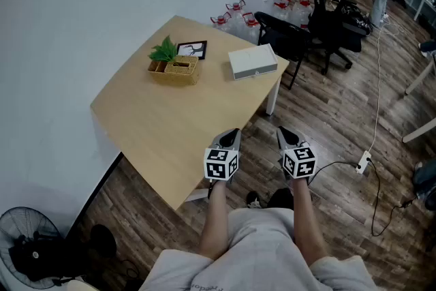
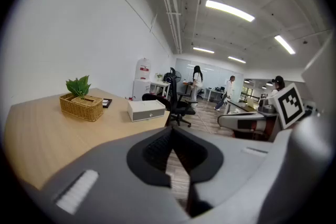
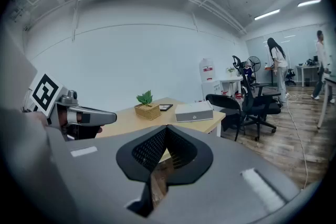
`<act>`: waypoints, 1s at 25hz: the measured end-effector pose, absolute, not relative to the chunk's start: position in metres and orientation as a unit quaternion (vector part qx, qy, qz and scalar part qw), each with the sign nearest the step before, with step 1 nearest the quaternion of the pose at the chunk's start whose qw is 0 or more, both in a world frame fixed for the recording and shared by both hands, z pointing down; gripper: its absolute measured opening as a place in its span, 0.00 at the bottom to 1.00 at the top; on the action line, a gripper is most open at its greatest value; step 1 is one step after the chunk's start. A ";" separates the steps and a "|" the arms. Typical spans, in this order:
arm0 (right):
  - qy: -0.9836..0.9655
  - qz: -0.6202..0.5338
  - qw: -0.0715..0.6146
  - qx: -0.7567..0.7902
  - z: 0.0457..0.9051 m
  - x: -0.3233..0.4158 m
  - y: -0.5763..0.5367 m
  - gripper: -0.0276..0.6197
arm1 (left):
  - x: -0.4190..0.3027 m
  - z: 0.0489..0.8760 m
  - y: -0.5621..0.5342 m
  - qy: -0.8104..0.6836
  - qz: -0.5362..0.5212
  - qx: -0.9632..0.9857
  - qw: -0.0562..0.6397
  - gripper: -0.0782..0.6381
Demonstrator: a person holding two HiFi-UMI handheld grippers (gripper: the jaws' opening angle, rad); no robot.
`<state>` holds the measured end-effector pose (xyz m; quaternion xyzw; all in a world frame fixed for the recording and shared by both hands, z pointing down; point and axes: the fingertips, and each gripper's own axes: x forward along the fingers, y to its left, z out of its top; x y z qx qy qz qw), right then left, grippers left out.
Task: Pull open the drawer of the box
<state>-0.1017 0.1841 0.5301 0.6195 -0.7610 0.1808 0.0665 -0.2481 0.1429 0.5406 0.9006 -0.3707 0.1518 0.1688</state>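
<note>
The white box (image 1: 253, 63) with a drawer in its front sits at the far right corner of the tan table (image 1: 163, 126). It also shows in the left gripper view as the box (image 2: 147, 109) and in the right gripper view as the box (image 3: 194, 111). Both grippers hover low by the table's near edge, well short of the box. My left gripper (image 1: 233, 135) is shut with nothing in it, its jaws meeting at the tips (image 2: 170, 130). My right gripper (image 1: 282, 133) hangs over the floor beside the table, shut and empty (image 3: 166, 129).
A wicker basket with a green plant (image 1: 175, 68) and a small picture frame (image 1: 191, 50) stand left of the box. Black office chairs (image 1: 289, 37) and water bottles (image 1: 235, 13) crowd behind the table. A fan (image 1: 27, 242) and a power strip (image 1: 363, 162) lie on the floor.
</note>
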 end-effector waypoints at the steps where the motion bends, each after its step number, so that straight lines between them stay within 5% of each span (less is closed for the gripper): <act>1: -0.762 0.182 0.064 0.618 0.530 -0.106 0.183 0.05 | -0.253 0.539 0.141 -0.371 0.152 0.901 0.167 0.18; 25: -0.759 0.214 0.024 0.615 0.546 -0.095 0.146 0.05 | -0.279 0.559 0.101 -0.407 0.159 0.879 0.191 0.18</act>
